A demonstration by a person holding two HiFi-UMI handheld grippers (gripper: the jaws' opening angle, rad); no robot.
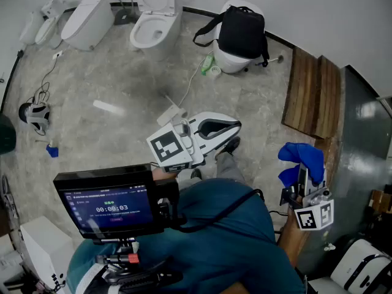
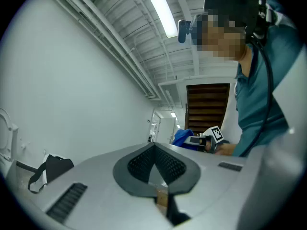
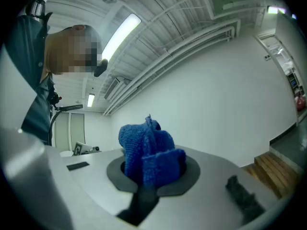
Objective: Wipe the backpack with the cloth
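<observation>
Zero wiping done yet, by my read: the black backpack [image 1: 242, 32] sits on a white toilet-like fixture [image 1: 229, 61] by the far wall [image 1: 318, 11], well apart from both grippers, w/ nothing touching it. R gripper [image 1: 302, 175] is clenched on the bunched blue cloth [image 1: 301, 157] at the person's right side; L gripper [image 1: 235, 126] has its jaws closed on nothing. Left to do: the approach, cloth onto backpack, the whole wipe.

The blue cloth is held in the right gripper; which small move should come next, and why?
Probably carry the right gripper forward toward the backpack: its jaws are shut on the cloth, but the backpack sits far off on a toilet.
</observation>
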